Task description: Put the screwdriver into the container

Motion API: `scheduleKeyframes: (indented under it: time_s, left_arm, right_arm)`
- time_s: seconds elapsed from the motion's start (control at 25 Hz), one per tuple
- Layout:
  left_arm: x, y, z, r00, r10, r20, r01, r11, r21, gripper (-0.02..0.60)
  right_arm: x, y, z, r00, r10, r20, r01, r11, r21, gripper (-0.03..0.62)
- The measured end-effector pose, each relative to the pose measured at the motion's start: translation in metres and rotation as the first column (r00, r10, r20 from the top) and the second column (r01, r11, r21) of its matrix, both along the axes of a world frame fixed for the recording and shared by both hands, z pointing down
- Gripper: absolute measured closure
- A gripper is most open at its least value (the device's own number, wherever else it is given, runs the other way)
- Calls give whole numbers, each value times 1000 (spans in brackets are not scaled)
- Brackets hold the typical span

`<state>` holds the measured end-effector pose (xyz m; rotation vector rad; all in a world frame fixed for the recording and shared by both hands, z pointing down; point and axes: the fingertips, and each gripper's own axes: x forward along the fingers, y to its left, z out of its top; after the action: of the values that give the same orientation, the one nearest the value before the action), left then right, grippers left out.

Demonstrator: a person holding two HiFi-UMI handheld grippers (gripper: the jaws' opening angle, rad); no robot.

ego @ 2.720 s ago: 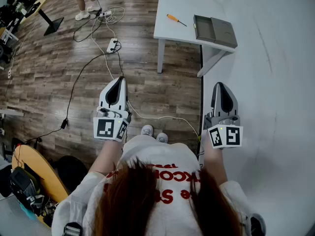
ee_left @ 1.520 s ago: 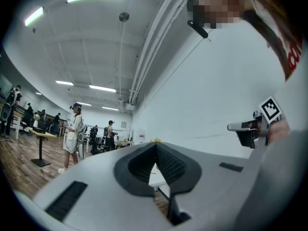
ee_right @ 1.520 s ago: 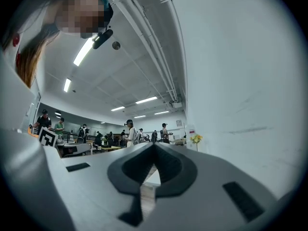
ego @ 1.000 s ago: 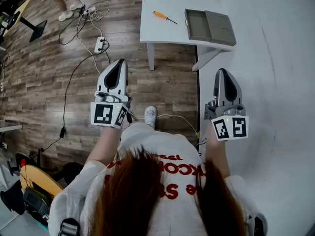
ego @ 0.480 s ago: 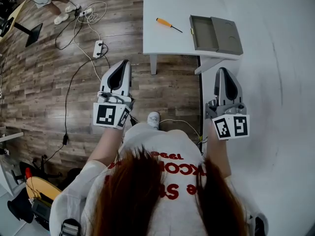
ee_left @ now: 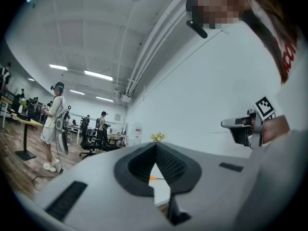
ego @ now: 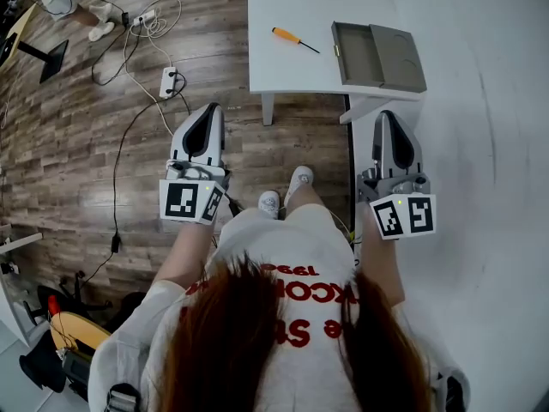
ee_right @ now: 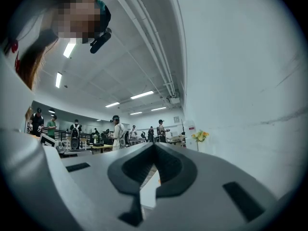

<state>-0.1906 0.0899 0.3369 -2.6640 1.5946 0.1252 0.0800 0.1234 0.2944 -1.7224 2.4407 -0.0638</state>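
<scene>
An orange handle is shown on the screwdriver; the container is grey, the tabletop white, the floor brown wood-grain.

The white shirt carries red print, upside down in the head view and partly under hair; only fragments such as "CO" can be read, there and in the left gripper view. The cubes on the left claw and right claw bear black-and-white square codes, not letters.
</scene>
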Motion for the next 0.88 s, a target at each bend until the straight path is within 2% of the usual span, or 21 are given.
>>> scheduleKeyframes:
  time_s: [0.32, 0.56, 0.88]
  left_arm:
    - [5, -17, 2, 999, -45, 3, 45, 999, -1, 577]
    - [6, -52, 1, 994, -113, 8, 113, 994, -9, 577]
    - [26, -121, 2, 981, -192, 21, 192, 981, -7, 577]
  right_arm:
    - [4, -31, 8, 999, -47, 21, 47, 999, -8, 589]
    - [7, -85, 8, 993, -113, 34, 113, 994, -12, 589]
    - [36, -170, 13, 984, -176, 42, 176, 984, -18, 589]
